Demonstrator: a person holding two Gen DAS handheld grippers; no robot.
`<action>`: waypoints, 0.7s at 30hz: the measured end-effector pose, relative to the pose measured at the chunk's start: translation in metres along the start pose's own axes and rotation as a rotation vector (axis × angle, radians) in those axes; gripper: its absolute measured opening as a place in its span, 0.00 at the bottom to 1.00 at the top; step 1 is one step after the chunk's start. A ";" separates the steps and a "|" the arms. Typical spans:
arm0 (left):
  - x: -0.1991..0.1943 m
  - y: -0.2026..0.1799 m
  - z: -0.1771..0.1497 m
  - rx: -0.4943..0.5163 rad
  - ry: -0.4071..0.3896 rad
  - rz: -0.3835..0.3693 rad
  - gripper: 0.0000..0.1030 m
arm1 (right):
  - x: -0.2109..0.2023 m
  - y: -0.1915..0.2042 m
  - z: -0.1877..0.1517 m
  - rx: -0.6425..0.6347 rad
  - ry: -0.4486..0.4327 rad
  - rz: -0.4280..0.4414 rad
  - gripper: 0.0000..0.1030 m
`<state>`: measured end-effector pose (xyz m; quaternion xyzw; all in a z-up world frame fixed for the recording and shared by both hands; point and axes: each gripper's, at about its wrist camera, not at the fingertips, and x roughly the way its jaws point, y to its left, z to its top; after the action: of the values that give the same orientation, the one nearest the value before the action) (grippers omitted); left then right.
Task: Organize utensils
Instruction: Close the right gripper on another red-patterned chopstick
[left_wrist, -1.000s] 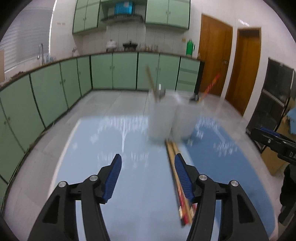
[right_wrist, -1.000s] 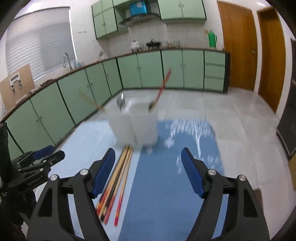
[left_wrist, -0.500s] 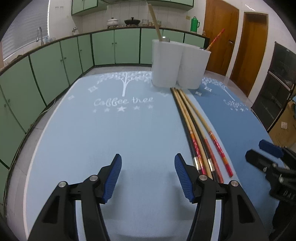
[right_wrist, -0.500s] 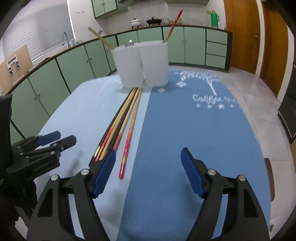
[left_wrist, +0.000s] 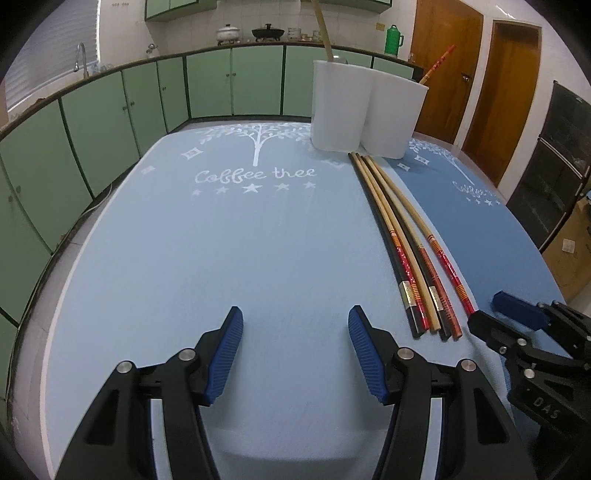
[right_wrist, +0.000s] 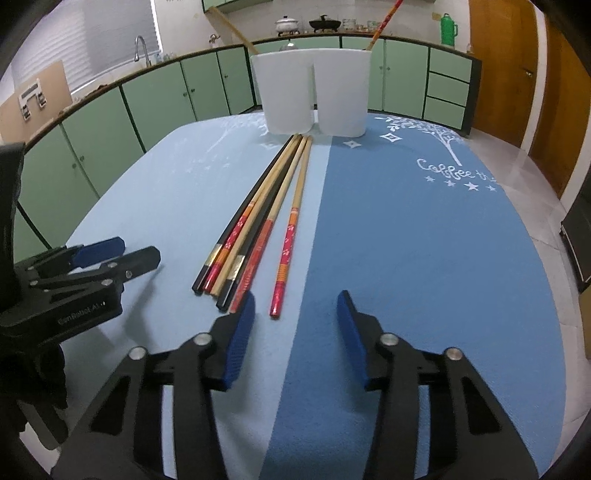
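Chopsticks (right_wrist: 258, 221) lay loose in a tight bundle on the light blue mat (left_wrist: 221, 240), near its seam with the darker blue mat (right_wrist: 406, 240), their tips pointing at two white holders (right_wrist: 314, 92) standing side by side at the far end. A few utensils already stood in those holders. The right gripper (right_wrist: 295, 332) hung low over the near ends of the sticks; its jaws had just been closing but stood apart with nothing between them, one pad just beside the butt of the outermost red stick. The left gripper (left_wrist: 295, 350) sat apart as well, empty, over bare mat well to the side of the bundle. The main risk seemed to be the crowding: the sticks touched one another, so a pinch aimed at one could catch two, or nudge the neighbours and roll them out of line. A grip taken at the very end would probably let a long stick droop or swing, and its tip might knock a holder's rim instead of dropping in. The two grippers were also near each other, and a careless reach could make them collide.
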<state>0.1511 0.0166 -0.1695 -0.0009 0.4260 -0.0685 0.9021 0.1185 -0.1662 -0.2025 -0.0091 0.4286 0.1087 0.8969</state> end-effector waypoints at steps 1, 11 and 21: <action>0.000 0.000 0.000 0.001 0.000 0.000 0.57 | 0.001 0.001 0.000 -0.005 0.005 0.000 0.34; -0.001 -0.011 0.000 0.026 0.007 -0.018 0.58 | 0.005 0.005 0.001 -0.024 0.019 0.008 0.06; -0.006 -0.033 -0.005 0.064 0.014 -0.071 0.59 | -0.002 -0.019 -0.002 0.034 0.014 -0.009 0.05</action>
<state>0.1395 -0.0154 -0.1662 0.0133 0.4296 -0.1140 0.8957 0.1195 -0.1856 -0.2040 0.0035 0.4367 0.0975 0.8943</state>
